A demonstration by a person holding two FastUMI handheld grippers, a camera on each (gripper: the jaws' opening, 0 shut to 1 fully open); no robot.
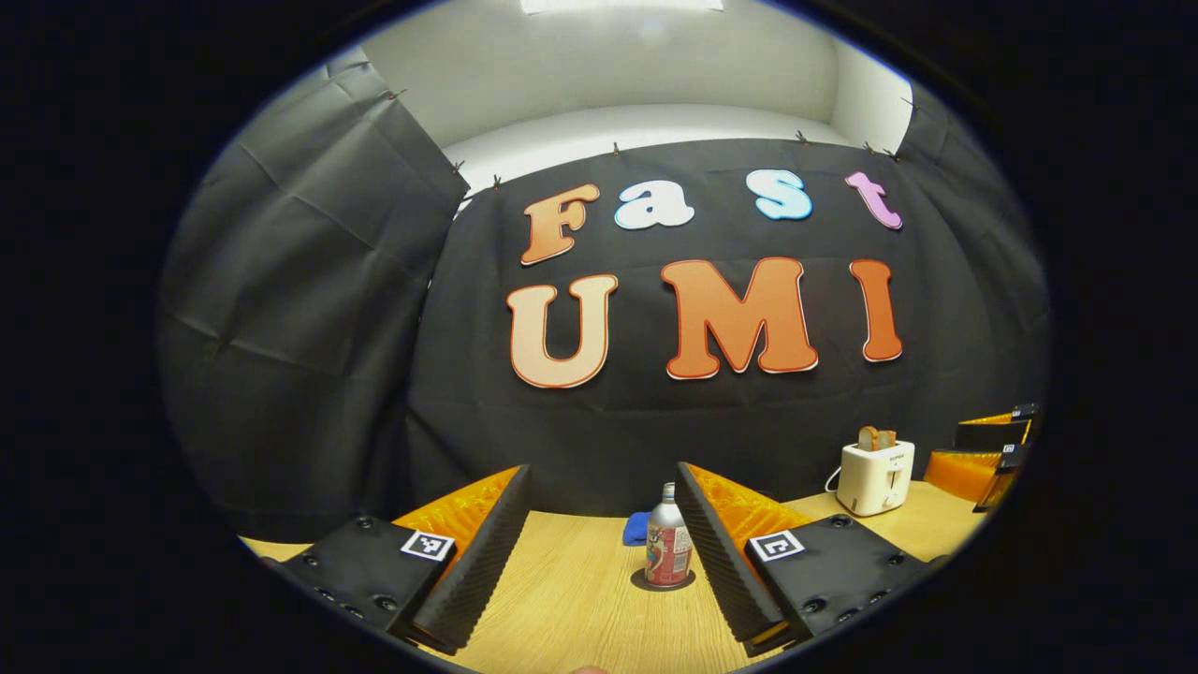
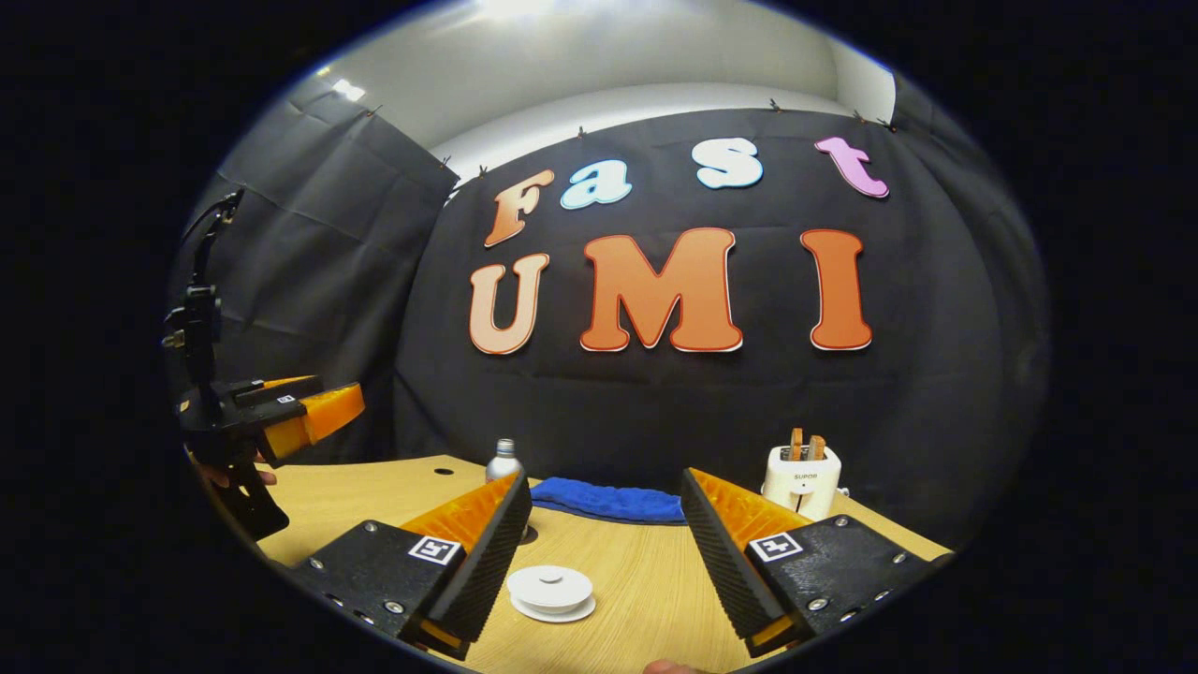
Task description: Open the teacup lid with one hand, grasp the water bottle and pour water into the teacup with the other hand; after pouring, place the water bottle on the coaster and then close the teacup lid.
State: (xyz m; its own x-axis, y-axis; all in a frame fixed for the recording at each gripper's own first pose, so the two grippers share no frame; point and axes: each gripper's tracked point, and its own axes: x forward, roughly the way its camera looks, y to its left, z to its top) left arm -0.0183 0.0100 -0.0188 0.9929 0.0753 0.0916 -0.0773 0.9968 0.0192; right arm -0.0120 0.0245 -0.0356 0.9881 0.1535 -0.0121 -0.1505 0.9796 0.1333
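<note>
Both grippers, left gripper and right gripper, gape empty. The water bottle stands on its coaster; the teacup lid, near the bottle, sits closed—finished or unstarted, I cannot tell.

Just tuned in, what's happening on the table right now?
Nothing is held yet. The left gripper is open and lined up with the water bottle, which stands on a dark coaster on the wooden table. The right gripper is open above the white teacup lid, still closed. A toaster and blue cloth sit behind.
</note>
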